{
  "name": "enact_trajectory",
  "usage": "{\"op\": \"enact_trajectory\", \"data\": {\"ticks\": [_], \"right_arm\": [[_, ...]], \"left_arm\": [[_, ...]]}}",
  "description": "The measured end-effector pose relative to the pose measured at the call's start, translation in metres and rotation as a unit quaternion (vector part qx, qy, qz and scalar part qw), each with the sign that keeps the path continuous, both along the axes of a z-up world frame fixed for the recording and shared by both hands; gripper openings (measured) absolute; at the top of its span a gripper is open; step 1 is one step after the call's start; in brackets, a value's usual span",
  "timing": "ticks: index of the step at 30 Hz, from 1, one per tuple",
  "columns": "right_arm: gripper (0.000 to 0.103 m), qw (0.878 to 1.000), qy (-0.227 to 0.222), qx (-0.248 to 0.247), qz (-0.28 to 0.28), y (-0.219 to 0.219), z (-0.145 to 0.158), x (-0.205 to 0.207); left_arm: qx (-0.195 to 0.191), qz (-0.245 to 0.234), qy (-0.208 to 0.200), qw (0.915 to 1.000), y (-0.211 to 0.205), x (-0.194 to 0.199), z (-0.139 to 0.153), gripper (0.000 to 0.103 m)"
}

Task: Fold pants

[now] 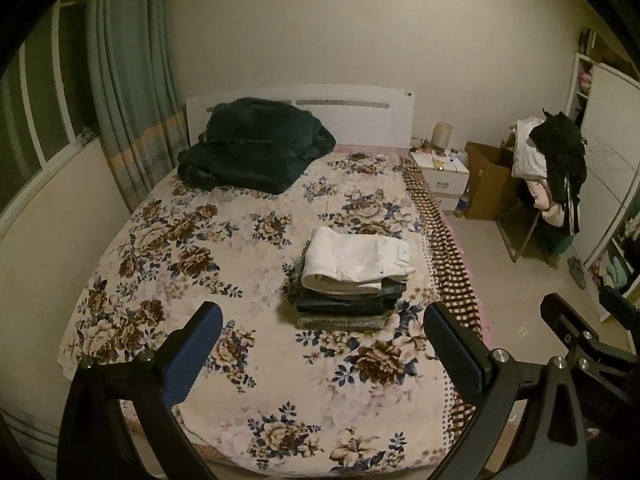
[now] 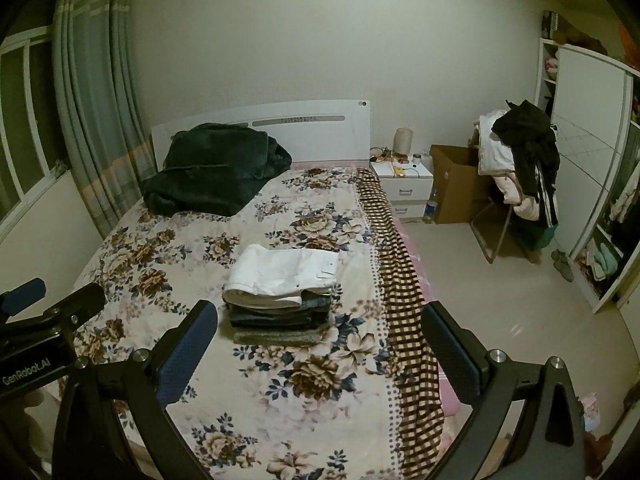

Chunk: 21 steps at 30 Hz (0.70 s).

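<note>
A stack of folded pants (image 1: 352, 280) lies on the floral bed (image 1: 224, 240), right of its middle. White pants (image 1: 360, 258) are on top, with dark jeans and a grey pair under them. The stack also shows in the right wrist view (image 2: 280, 292). My left gripper (image 1: 322, 344) is open and empty, held above the near part of the bed, short of the stack. My right gripper (image 2: 320, 344) is open and empty, also short of the stack, to the right of the left one.
A dark green blanket (image 1: 252, 152) lies heaped at the headboard. A white nightstand (image 2: 404, 184), a cardboard box (image 2: 456, 184) and a chair piled with clothes (image 2: 520, 160) stand right of the bed. A wardrobe (image 2: 592, 160) is at far right, curtains (image 1: 128, 100) at left.
</note>
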State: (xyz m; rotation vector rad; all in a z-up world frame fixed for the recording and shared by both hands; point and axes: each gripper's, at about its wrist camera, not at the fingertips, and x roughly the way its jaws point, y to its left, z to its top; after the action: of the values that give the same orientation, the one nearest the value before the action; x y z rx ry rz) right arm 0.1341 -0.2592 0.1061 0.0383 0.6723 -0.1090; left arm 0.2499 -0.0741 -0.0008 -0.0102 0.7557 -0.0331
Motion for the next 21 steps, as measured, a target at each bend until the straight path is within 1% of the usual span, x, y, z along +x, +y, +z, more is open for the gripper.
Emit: {"op": "enact_trajectory", "data": {"ticks": [8, 16, 21], "right_arm": [[0.103, 1.0, 0.009, -0.002, -0.008, 0.004, -0.01, 0.028], [0.103, 1.0, 0.017, -0.007, -0.007, 0.001, -0.019, 0.041], [0.103, 1.0, 0.017, -0.006, -0.007, 0.002, -0.019, 0.042]], "left_arm": [[0.002, 0.001, 0.014, 0.9999, 0.001, 0.008, -0.01, 0.103], [0.009, 0.002, 0.012, 0.9999, 0.0, 0.013, -0.013, 0.103], [0.011, 0.002, 0.012, 0.9999, 0.0, 0.015, -0.013, 0.103]]}}
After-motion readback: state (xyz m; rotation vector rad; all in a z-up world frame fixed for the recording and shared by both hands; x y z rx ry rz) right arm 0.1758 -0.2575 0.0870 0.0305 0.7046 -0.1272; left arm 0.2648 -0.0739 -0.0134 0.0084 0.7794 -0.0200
